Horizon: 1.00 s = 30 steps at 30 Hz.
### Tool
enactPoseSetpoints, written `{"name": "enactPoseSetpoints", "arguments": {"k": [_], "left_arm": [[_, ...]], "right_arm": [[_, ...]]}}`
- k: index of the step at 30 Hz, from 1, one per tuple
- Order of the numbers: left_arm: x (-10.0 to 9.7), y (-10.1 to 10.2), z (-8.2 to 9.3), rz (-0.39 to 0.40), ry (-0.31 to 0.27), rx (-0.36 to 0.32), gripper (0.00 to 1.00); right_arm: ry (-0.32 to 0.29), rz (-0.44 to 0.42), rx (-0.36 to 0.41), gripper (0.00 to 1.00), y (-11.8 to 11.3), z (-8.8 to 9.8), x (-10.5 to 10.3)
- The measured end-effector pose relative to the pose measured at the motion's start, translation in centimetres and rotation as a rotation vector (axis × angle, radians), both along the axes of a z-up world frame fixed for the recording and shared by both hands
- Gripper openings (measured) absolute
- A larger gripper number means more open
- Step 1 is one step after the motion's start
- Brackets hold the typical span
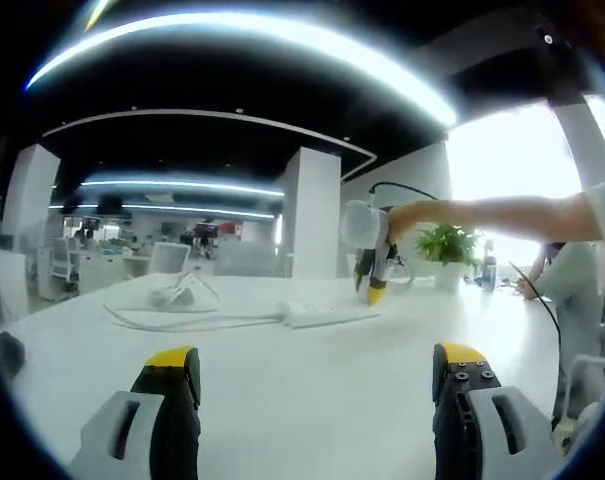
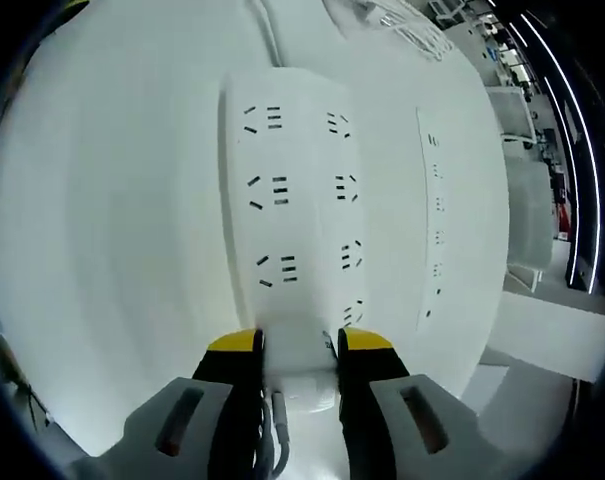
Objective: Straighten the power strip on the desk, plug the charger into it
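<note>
The white power strip (image 2: pixel 297 200) lies flat on the white desk (image 2: pixel 102 220), its sockets facing up and its cable (image 2: pixel 265 30) leaving from the far end. My right gripper (image 2: pixel 300 345) is shut on the strip's near end, a yellow-tipped jaw on each side. In the left gripper view the power strip (image 1: pixel 327 313) lies mid-desk, and the right gripper (image 1: pixel 372 270) stands on its right end, held by a hand. A white charger with a coiled cord (image 1: pixel 177 293) rests at the left. My left gripper (image 1: pixel 317 360) hovers open above the bare near desk (image 1: pixel 312 400).
A long white cable (image 1: pixel 182 320) runs left from the strip. A potted plant (image 1: pixel 447 245) and a seated person (image 1: pixel 572 290) are at the far right. A row of slots (image 2: pixel 437 230) is set in the desk beside the strip. Office chairs stand beyond.
</note>
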<state>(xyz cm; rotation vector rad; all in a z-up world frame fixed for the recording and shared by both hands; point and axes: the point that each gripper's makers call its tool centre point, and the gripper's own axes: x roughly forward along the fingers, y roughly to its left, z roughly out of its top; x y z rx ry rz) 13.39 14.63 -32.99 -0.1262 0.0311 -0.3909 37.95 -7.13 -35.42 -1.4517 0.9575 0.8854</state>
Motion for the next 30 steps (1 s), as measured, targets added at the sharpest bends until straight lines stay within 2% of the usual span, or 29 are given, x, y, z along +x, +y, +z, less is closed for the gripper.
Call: {"name": "enactPoseSetpoints", "arguments": {"k": [8, 18, 19, 20, 21, 22, 23, 24, 25, 30], "left_arm": [[0.1, 0.1, -0.2, 0.010, 0.004, -0.005, 0.99], [0.0, 0.2, -0.1, 0.017, -0.003, -0.012, 0.99], [0.1, 0.2, -0.1, 0.016, -0.003, -0.013, 0.99], [0.1, 0.3, -0.1, 0.017, -0.003, -0.016, 0.99], [0.1, 0.3, -0.1, 0.017, -0.003, -0.020, 0.99], [0.0, 0.4, 0.0, 0.019, -0.006, -0.028, 0.99], [0.0, 0.5, 0.1, 0.022, -0.010, -0.033, 0.99], [0.0, 0.6, 0.1, 0.025, -0.012, -0.036, 0.99], [0.0, 0.6, 0.1, 0.027, -0.011, -0.034, 0.99], [0.0, 0.6, -0.1, 0.026, -0.002, -0.015, 0.99]], "right_arm": [[-0.010, -0.004, 0.006, 0.26, 0.1, -0.1, -0.1], [-0.052, -0.058, -0.046, 0.26, 0.1, 0.0, -0.5], [-0.047, -0.050, -0.054, 0.27, -0.1, 0.0, -0.6], [-0.007, -0.022, -0.045, 0.28, 0.1, -1.0, -1.2], [-0.148, -0.081, -0.026, 0.30, -0.5, -0.1, 0.6], [-0.049, -0.045, -0.058, 0.30, -0.7, -0.1, -0.2], [-0.055, -0.023, -0.072, 0.30, -1.0, -0.1, -0.3], [-0.039, -0.041, -0.009, 0.30, -1.1, -0.1, -0.2], [-0.033, -0.037, 0.011, 0.30, -1.2, 0.1, -0.3], [-0.057, -0.005, 0.001, 0.31, -0.9, 0.2, -0.7]]}}
